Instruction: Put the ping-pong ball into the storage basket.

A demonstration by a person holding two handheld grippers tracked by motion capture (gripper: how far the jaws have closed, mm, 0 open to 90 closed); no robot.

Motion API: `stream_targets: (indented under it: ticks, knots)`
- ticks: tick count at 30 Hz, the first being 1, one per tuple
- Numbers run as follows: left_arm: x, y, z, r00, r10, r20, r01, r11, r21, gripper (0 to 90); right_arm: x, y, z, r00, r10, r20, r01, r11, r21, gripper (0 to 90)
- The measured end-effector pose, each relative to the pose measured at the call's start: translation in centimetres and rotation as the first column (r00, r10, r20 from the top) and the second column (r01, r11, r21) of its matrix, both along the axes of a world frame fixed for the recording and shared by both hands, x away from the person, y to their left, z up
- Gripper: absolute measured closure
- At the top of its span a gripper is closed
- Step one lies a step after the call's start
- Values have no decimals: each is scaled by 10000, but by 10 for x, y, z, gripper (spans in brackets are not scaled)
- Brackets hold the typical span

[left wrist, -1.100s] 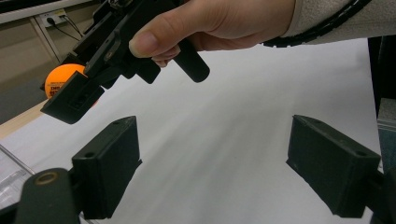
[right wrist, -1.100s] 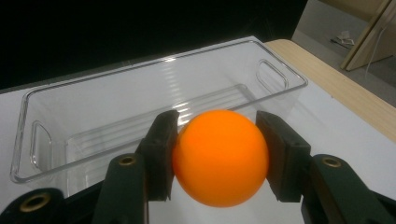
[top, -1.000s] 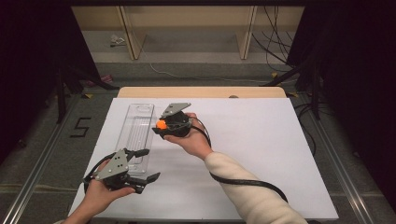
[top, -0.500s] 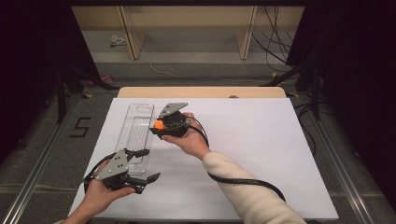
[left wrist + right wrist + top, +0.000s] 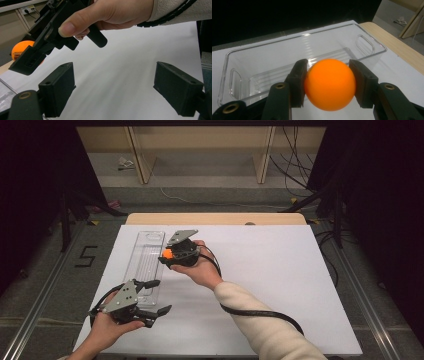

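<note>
Right gripper view shows the right gripper fingers pinching the orange ball just beside the clear tray, left gripper fingers spread and idle near its end; next move, judged: carry over the tray and release.

The right gripper is held over the table, jaws closed on a ball. The left gripper is held low, jaws spread wide.
</note>
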State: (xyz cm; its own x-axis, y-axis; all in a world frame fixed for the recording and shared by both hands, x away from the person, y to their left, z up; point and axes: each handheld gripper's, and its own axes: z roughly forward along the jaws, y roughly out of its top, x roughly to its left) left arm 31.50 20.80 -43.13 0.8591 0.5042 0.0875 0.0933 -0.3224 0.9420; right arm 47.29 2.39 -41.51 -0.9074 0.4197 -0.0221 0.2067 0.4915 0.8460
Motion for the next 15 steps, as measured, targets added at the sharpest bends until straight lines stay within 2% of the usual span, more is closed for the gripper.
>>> stream_targets:
  ticks: [15]
  knots:
    - [0,0,0,10000,-7,1,7,10000,17,166,1,7,0,10000,80,-10,-80,10000,-51,516]
